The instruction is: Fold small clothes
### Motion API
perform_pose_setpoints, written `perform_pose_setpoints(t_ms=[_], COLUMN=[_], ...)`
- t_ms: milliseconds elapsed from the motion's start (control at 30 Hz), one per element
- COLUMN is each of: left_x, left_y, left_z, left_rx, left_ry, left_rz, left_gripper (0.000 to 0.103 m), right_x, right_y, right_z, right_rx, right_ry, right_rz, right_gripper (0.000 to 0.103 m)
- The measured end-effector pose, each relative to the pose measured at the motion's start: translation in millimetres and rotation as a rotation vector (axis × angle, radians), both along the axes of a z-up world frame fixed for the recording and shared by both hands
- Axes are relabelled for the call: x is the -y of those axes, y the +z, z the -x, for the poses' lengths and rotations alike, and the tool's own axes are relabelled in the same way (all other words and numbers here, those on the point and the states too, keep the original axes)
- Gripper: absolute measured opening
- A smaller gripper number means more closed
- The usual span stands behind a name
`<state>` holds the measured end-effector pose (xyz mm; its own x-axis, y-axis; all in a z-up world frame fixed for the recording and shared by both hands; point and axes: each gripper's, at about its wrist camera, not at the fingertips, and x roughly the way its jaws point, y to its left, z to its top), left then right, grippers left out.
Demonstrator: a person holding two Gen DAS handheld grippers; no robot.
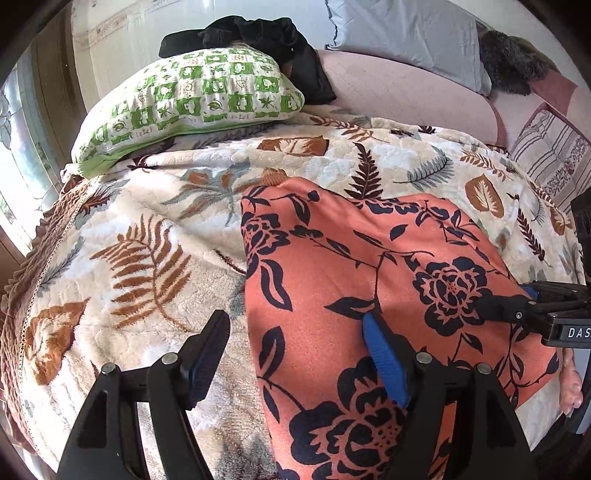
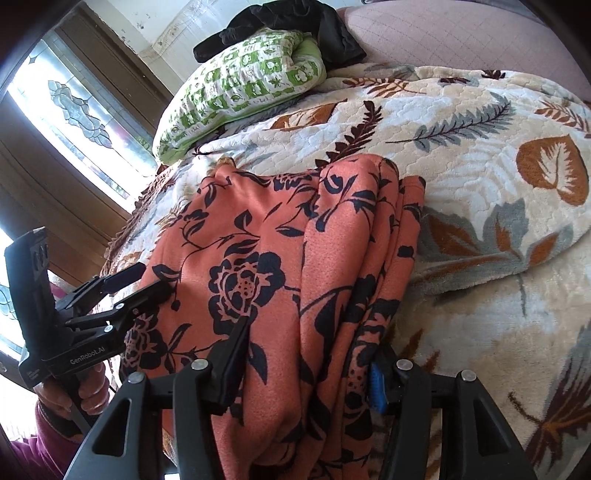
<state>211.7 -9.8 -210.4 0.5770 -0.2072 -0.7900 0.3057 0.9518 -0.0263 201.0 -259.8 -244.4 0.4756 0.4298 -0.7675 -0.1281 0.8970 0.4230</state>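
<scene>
Bedspread (image 1: 147, 229): garment (image 1: 369, 266) between tongs (image 2: 306, 354), seemingly.

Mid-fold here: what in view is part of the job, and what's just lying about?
Job: orange floral garment, left tongs, right tongs.
Lying about: green checked pillow, black clothing, leaf-print blanket, grey pillow.

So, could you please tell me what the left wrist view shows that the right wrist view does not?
Only the left wrist view shows the grey pillow, a dark furry item beside it and a striped cushion at the bed's far side. Only the right wrist view shows the window, the garment's stacked folded edges and the hand holding the left gripper. Both show the orange floral garment on the leaf-print blanket, the green checked pillow and the black cloth on it.
</scene>
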Motion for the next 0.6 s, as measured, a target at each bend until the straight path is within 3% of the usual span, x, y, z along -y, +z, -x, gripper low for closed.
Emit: perform_pose_setpoints(t_ms=[167,300,400,500,600], left_x=[-8,-7,-6,-5,-1], left_y=[9,11,8,2,-5], left_z=[-5,-9,-17,-25,-31], left_rx=[0.039,0.069,0.069,0.049,0.029], left_ry=[0.052,0.092,0.123,0.144,0.149], left_rz=[0.024,0.010,-0.013,-0.024,-0.056], left_gripper=[0.075,0.075,0.075,0.075,0.075], right_x=[5,18,30,23,4], right_y=[17,32,47,54,48], right_z=[6,7,9,1,-11], right_rx=[0.045,0.108,0.217,0.268,0.247], right_ry=[-0.019,-0.117,-0.211,-0.182,-0.107], right_rz=[0.065,0.124,0.084,0.044,0.016], right_gripper=[0.058,0.058,0.058,0.057,0.041])
